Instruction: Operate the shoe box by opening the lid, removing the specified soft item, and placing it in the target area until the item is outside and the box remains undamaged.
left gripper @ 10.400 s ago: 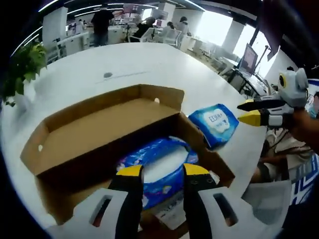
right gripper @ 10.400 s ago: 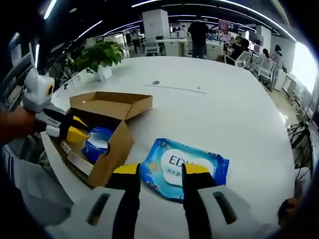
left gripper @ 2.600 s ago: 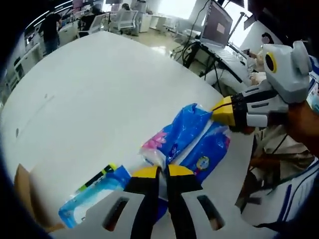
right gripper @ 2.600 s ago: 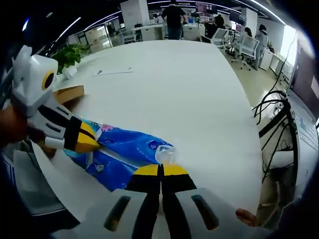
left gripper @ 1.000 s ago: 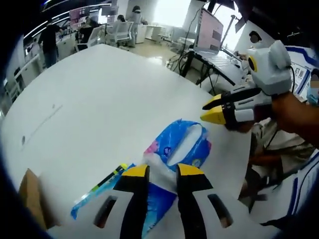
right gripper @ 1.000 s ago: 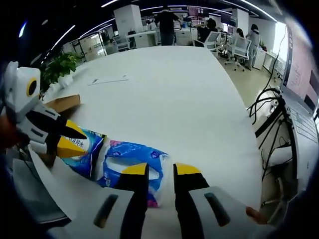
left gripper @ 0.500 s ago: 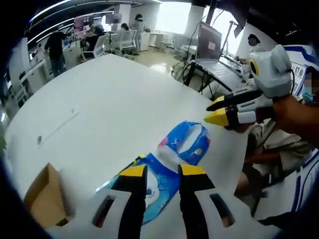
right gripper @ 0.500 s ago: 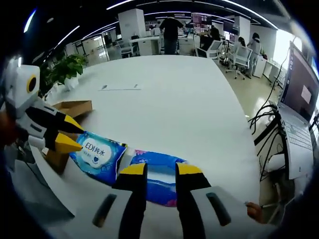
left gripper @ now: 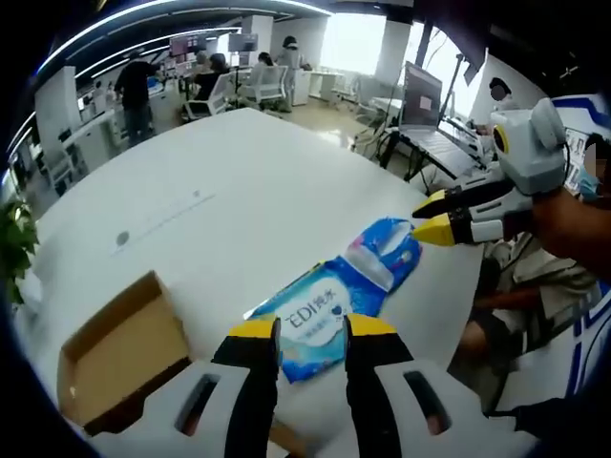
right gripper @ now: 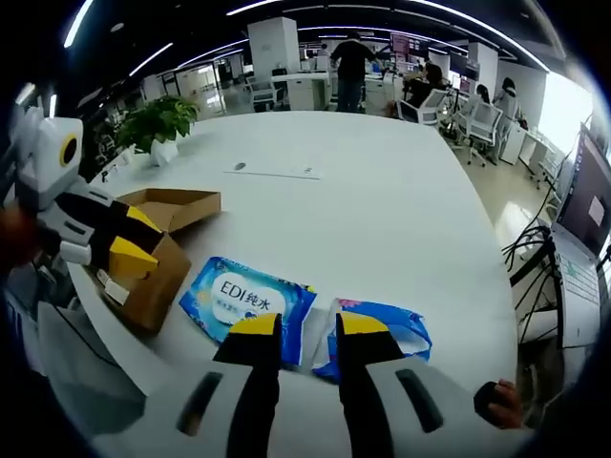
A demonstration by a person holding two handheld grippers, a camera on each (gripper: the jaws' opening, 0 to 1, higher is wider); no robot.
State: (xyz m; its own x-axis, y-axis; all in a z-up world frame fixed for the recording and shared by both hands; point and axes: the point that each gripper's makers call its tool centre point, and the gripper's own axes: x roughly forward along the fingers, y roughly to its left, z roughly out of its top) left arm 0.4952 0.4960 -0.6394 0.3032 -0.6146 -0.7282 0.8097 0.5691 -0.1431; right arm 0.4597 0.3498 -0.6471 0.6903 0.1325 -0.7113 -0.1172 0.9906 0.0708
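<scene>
**Hovering over two packs already out of the box**

Both soft packs lie flat on the white table (right gripper: 401,181), outside the shoe box (right gripper: 158,253). In the right gripper view the blue wipes pack (right gripper: 246,298) sits at about 9 o'clock from the floral tissue pack (right gripper: 382,334), the two touching or nearly so; the box, lid flap open, stands at 9 o'clock of both, near the table edge.

The right gripper (right gripper: 301,324) has its jaws apart and holds nothing, poised above the seam between the packs. The left gripper (left gripper: 304,329) is likewise parted and empty, above the wipes pack (left gripper: 315,320), with the tissue pack (left gripper: 387,253) at 1 o'clock.

Risks, as I judge them: the box sits close to the edge (a careless sweep of the left gripper could knock it off or crease the flap), and the tissue pack lies near the table's rim.

The box interior is hidden, and no target area marking can be made out.
</scene>
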